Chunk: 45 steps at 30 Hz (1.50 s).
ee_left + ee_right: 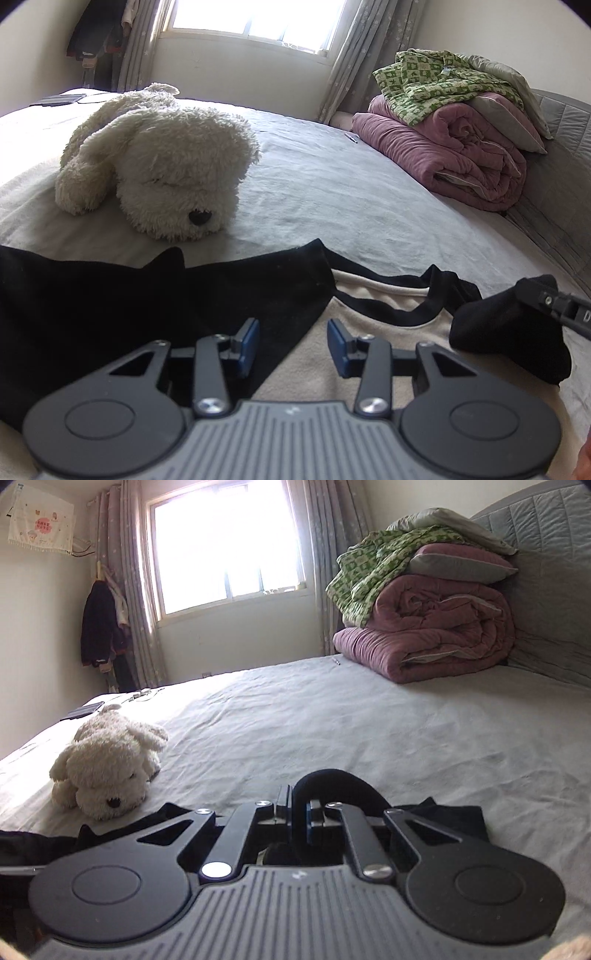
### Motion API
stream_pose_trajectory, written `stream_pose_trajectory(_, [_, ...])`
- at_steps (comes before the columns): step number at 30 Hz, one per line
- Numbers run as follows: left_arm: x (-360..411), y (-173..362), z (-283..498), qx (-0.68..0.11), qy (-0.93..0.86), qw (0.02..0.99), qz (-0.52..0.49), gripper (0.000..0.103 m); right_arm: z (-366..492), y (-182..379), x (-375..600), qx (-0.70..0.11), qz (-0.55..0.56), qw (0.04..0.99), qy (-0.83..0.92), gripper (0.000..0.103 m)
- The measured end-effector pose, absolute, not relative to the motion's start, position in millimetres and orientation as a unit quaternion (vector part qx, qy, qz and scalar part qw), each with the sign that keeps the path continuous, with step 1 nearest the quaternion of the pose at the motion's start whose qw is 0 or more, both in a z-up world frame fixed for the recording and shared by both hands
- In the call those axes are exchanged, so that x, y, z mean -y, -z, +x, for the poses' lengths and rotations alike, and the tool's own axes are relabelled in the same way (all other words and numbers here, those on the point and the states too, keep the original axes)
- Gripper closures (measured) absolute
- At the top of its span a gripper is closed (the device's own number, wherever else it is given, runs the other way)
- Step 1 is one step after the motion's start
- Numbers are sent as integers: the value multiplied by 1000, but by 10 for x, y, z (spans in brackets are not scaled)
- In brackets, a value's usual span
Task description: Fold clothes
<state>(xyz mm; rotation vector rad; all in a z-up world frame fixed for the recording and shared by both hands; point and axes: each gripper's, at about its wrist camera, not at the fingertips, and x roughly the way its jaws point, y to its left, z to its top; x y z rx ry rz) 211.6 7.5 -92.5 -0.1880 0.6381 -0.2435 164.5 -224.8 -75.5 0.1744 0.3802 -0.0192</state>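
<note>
While my right jaws (298, 812) clench a black sleeve (340, 786), my left jaws (293, 341) hover parted over the shirt (369, 321), gripping nothing.

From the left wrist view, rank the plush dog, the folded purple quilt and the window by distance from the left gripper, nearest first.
Measured from the left gripper:
1. Plush dog, lying on the bed just beyond the black and cream shirt, ahead and to the left.
2. Folded purple quilt, far right of the bed, against the headboard.
3. Window, in the back wall beyond the bed.
</note>
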Motion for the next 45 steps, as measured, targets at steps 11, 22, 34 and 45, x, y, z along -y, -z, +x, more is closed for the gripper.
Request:
stream_pose_trajectory(11, [64,854,2075,-315,113,941,-52,62,1685,1061,2200,-322,105,939,-64,92])
stream_pose_trajectory(22, [559,566,1938,-318,197,927,-23,60,1466,540,3043,-296,219,927,-77,49])
stream_pose_trajectory(34, [1664,343,1898,-309,299,898,92,60,1446,946,3863,-280,336,896,72,49])
stream_pose_trajectory(45, [1908,534,1877,-330,321,882,102,58,1454,1086,3911,-277,382,881,41,92])
